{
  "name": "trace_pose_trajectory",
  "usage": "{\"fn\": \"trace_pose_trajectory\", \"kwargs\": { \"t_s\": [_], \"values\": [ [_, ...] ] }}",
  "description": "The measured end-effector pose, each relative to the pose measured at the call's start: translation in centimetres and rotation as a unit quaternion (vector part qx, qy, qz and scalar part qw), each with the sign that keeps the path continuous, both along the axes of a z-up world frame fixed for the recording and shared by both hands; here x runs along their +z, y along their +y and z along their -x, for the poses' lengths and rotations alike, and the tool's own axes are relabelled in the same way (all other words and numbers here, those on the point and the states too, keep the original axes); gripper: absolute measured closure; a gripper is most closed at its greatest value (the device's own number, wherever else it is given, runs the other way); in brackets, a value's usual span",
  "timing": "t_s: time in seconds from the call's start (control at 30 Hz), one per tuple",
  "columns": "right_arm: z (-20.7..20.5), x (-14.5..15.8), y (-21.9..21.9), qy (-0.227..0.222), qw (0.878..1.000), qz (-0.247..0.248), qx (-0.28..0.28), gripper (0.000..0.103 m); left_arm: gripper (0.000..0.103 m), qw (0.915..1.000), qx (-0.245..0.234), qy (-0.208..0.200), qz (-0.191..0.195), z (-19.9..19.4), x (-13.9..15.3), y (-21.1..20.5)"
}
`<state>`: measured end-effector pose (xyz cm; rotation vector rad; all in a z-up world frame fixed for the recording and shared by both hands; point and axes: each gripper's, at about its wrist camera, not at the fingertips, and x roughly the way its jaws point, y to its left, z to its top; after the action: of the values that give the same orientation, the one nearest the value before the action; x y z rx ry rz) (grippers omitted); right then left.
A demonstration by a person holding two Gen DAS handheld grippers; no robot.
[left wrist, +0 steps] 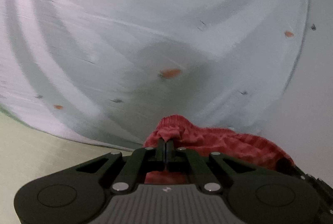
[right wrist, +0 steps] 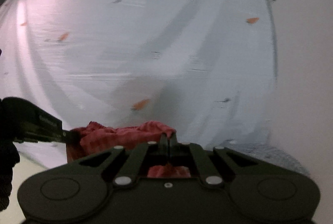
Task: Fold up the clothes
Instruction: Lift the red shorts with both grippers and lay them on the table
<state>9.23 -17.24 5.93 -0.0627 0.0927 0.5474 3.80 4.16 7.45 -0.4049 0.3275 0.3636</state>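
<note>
A red knitted garment [left wrist: 224, 144] is held between both grippers, lifted above a pale sheet. My left gripper [left wrist: 165, 141] is shut on a bunched edge of the garment, which trails off to the right. In the right wrist view my right gripper [right wrist: 168, 136] is shut on another edge of the red garment [right wrist: 124, 136]. The left gripper [right wrist: 41, 126] shows there at the left edge, pinching the garment's far end. Both views are blurred by motion.
A pale blue-white sheet [left wrist: 145, 26] with small orange and dark marks spreads under the garment, with soft creases. Its hem [left wrist: 306, 15] curves along the right. A plain pale surface [left wrist: 31, 151] lies beyond the sheet's edge at lower left.
</note>
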Motion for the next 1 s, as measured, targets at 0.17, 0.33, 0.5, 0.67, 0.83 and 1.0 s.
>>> {"fn": "trace_pose_trajectory", "kwargs": {
  "t_s": [0.17, 0.33, 0.5, 0.67, 0.83, 1.0],
  "values": [
    [5.0, -0.2, 5.1, 0.009, 0.999, -0.008, 0.038, 0.101, 0.103, 0.9991, 0.042, 0.003, -0.010, 7.4, 1.0, 4.8],
    [9.4, -0.6, 11.4, 0.019, 0.996, -0.011, 0.084, 0.102, 0.103, 0.9964, 0.085, 0.007, -0.004, 13.3, 1.2, 11.0],
    [12.4, -1.9, 17.4, 0.047, 0.992, -0.023, 0.119, 0.102, 0.103, 0.9940, 0.108, 0.013, -0.011, 17.7, 1.0, 16.5],
    [13.2, -3.1, 21.3, 0.063, 0.992, -0.028, 0.104, 0.102, 0.103, 0.9965, 0.078, 0.028, -0.001, 17.6, -0.3, 20.6],
    [10.9, -6.5, 23.4, 0.103, 0.994, 0.024, 0.024, 0.101, 0.087, 0.9961, 0.010, 0.074, 0.048, 16.0, -4.8, 23.3],
    [7.5, -12.2, 23.6, 0.166, 0.973, 0.140, -0.077, 0.057, 0.052, 0.9869, 0.012, 0.141, 0.078, 15.5, -10.8, 26.3]
  ]
}}
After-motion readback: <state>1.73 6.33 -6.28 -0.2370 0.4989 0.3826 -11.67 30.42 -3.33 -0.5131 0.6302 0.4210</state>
